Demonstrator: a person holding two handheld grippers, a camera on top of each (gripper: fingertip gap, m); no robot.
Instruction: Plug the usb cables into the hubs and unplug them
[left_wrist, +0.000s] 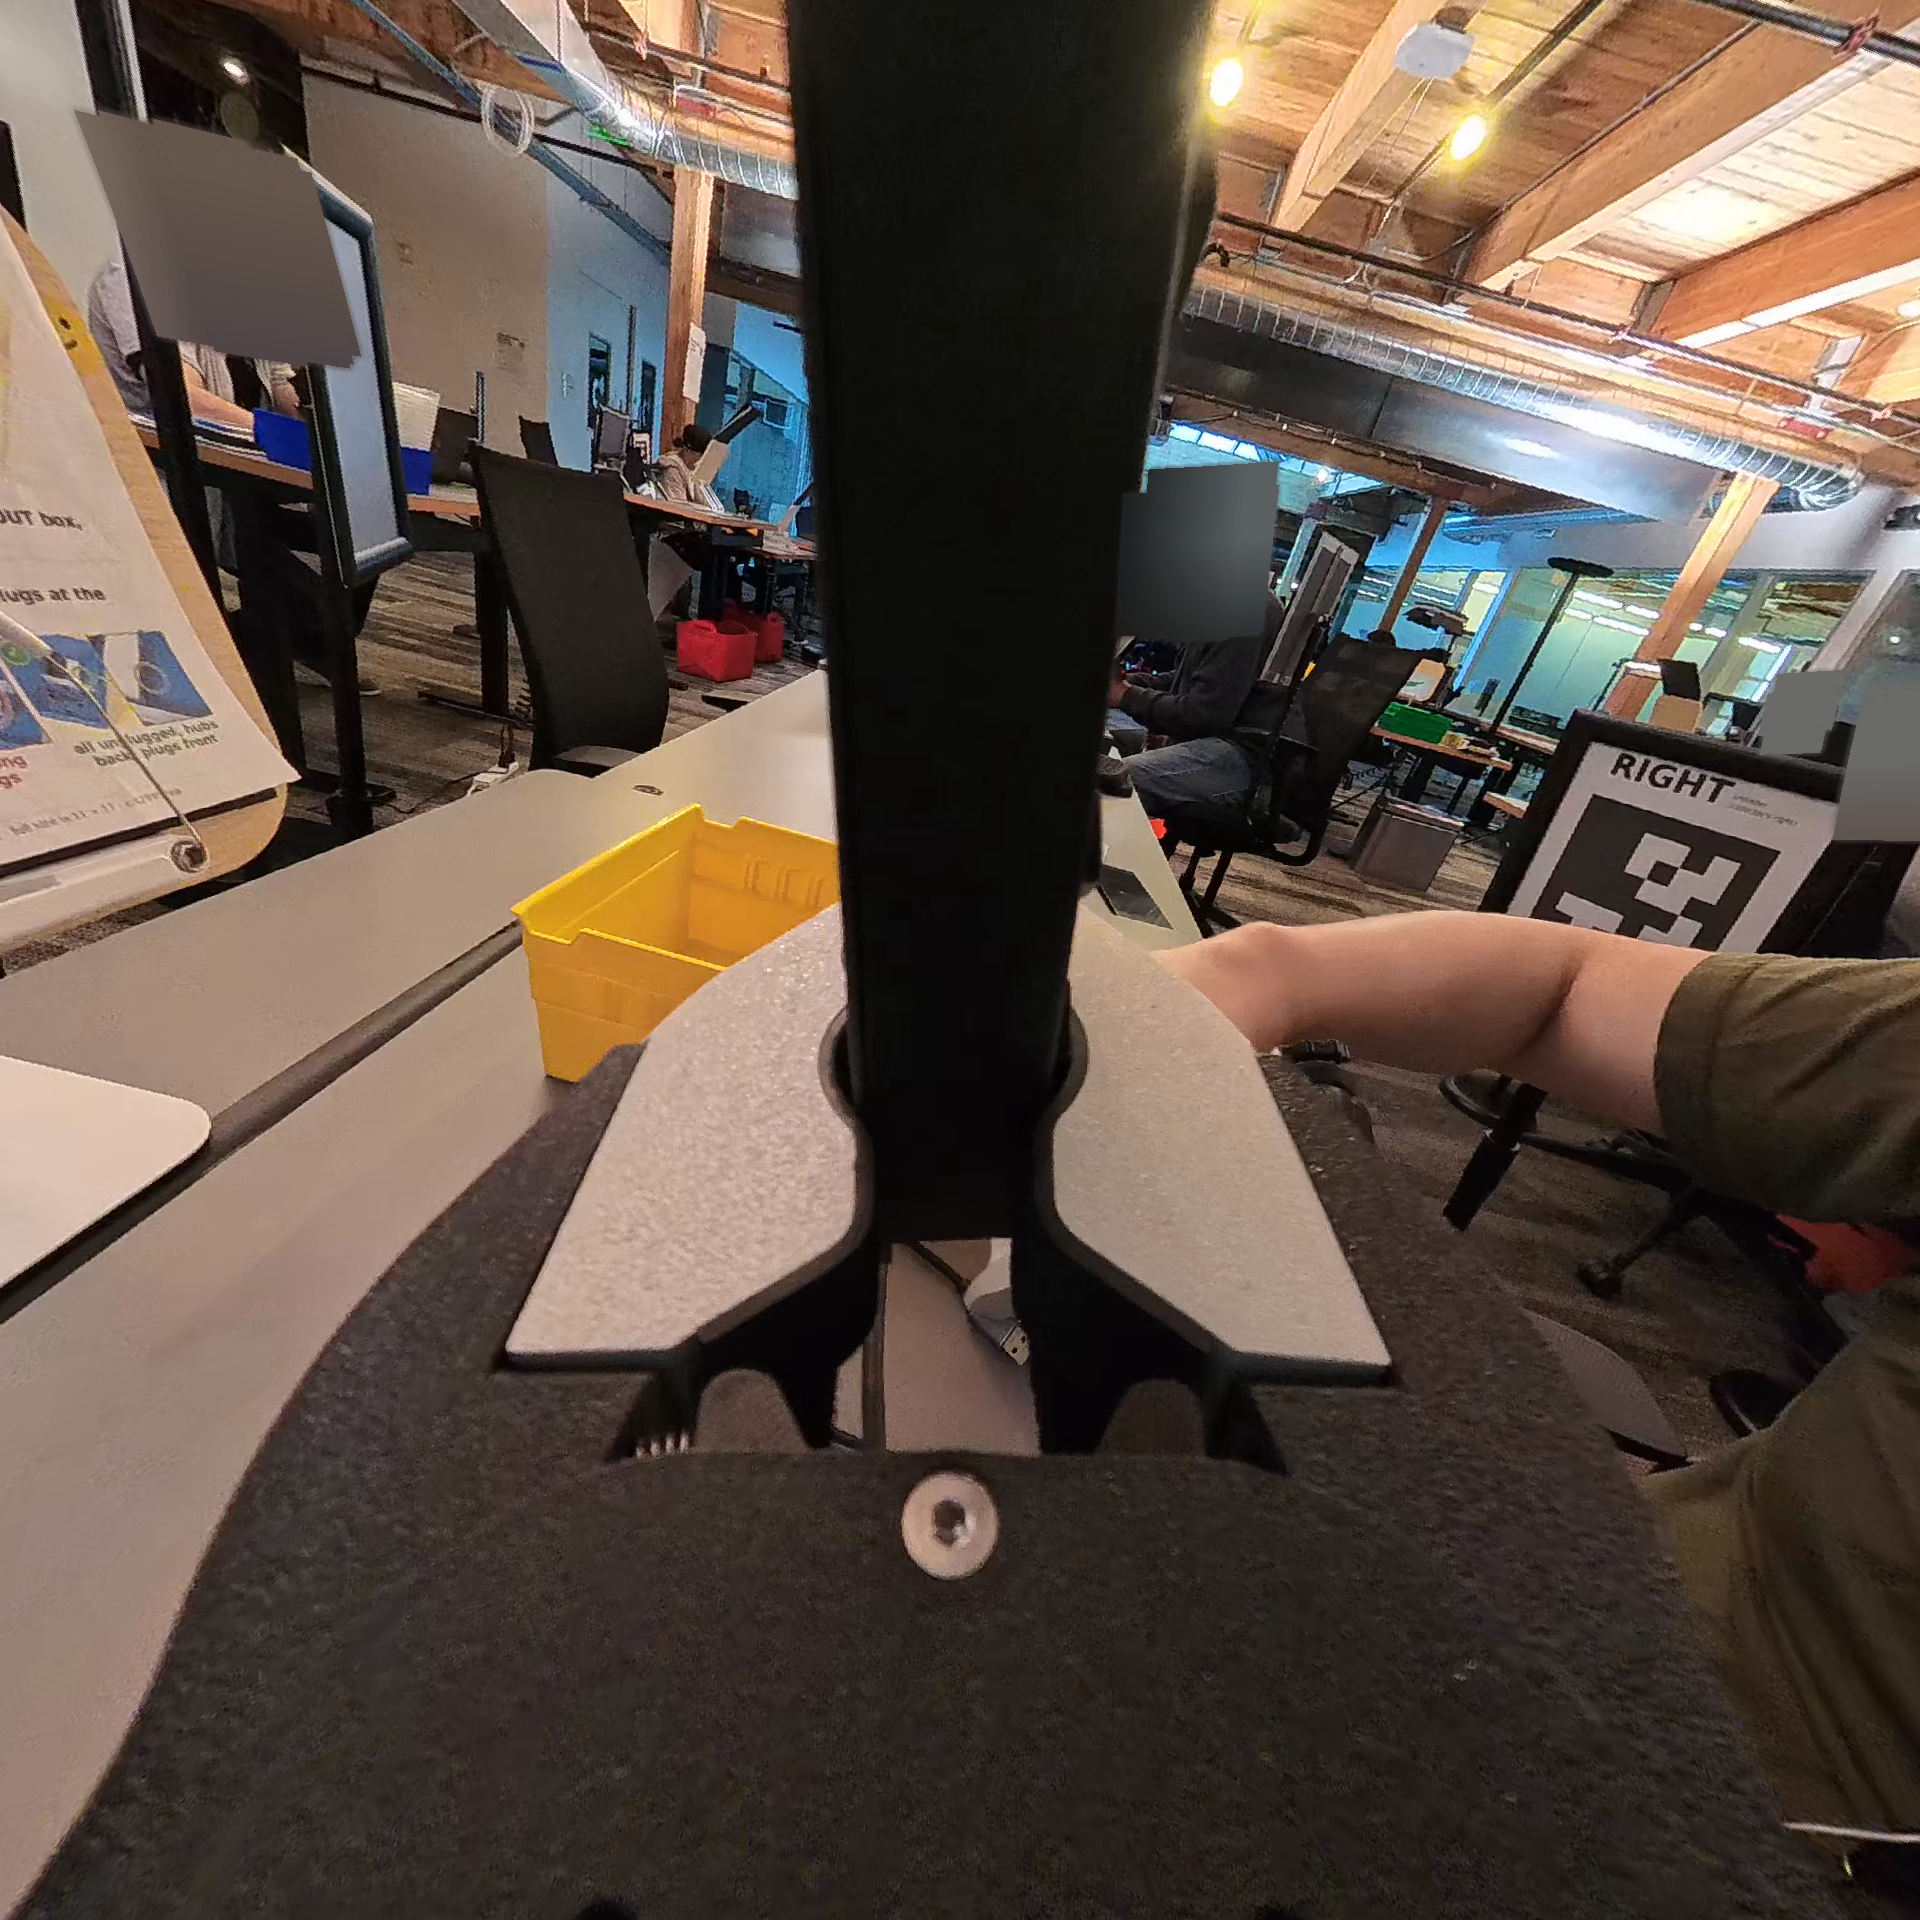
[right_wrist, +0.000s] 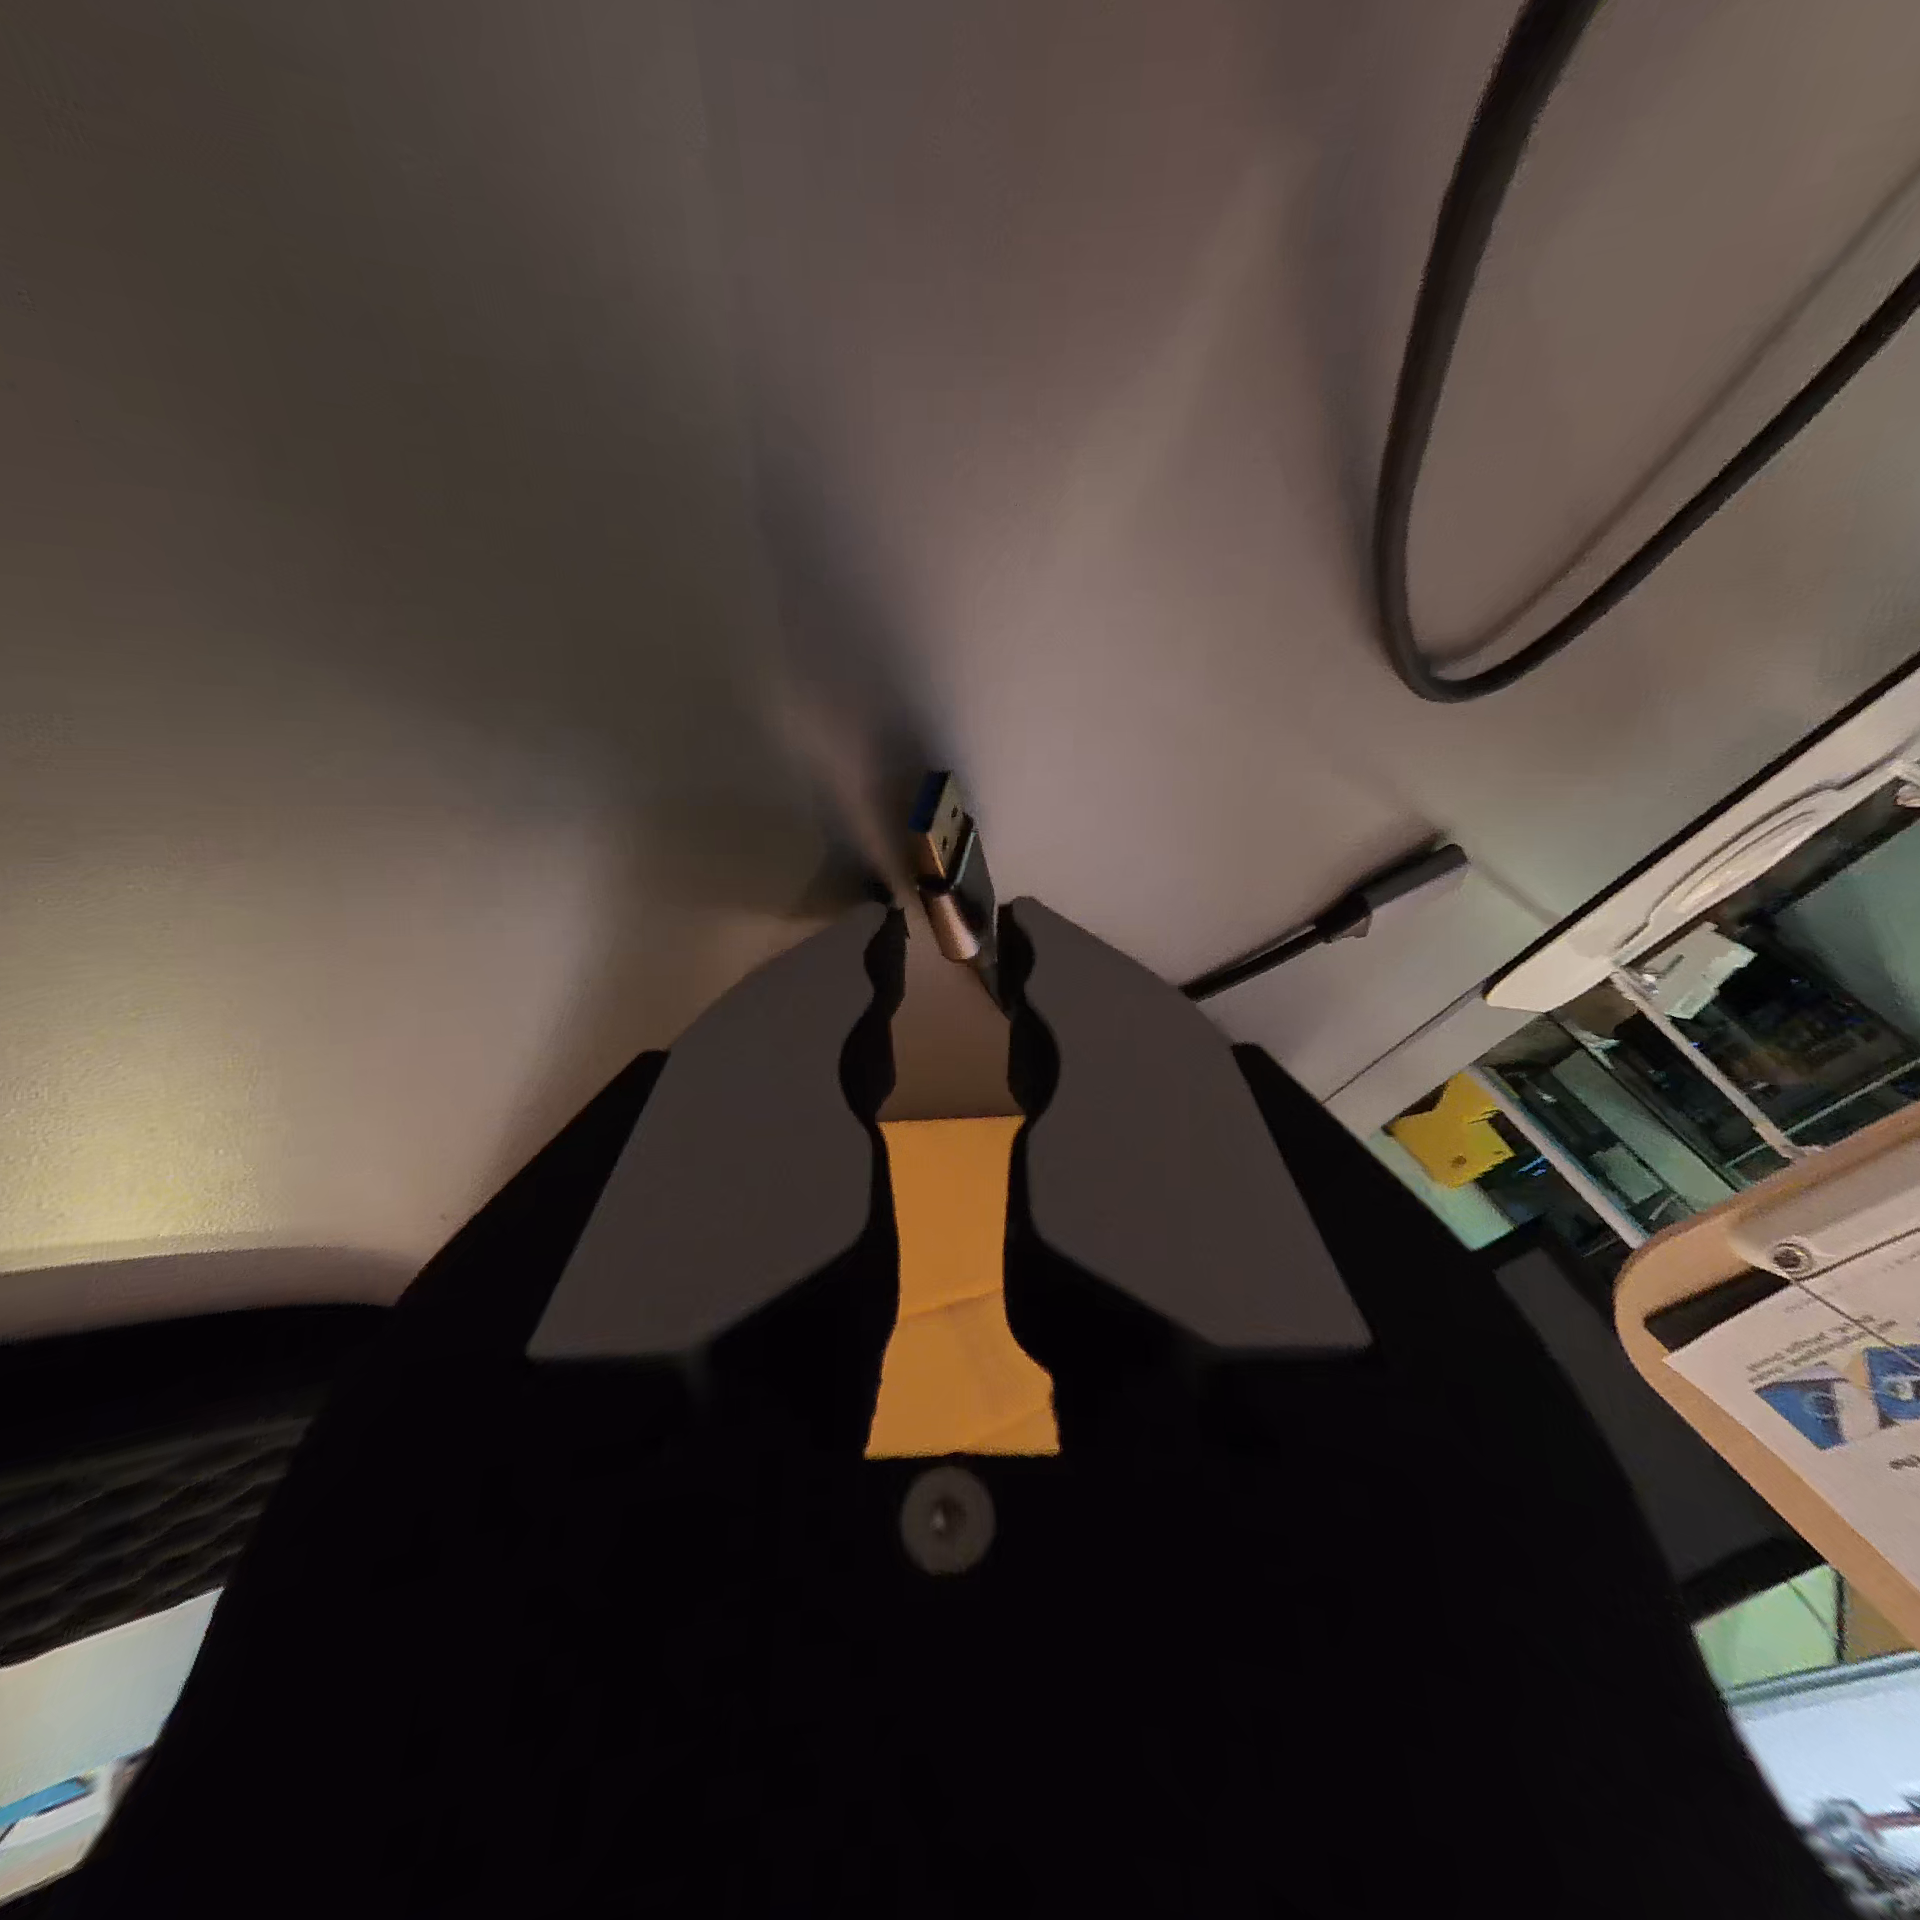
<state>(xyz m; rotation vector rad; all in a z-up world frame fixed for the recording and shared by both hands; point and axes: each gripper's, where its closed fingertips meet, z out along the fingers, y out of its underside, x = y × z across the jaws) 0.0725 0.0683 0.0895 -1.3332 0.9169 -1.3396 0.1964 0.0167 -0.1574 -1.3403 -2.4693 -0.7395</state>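
USB plug (right_wrist: 948, 868) just beyond right gripper (right_wrist: 948, 914) tips, ungripped.

A tall black slab (left_wrist: 997, 623) blocks the middle of the left wrist view and hides part of the yellow bin (left_wrist: 665, 935). The black cable loop (right_wrist: 1558, 416) is blurry (cut off at the right wrist view's edge too).

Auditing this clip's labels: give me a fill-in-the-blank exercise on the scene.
The bin on the table is ___.
The left gripper is shut on a tall ___ object.
The USB plug at the right gripper tips has a ___ insert.
Missing words: yellow; black; blue.
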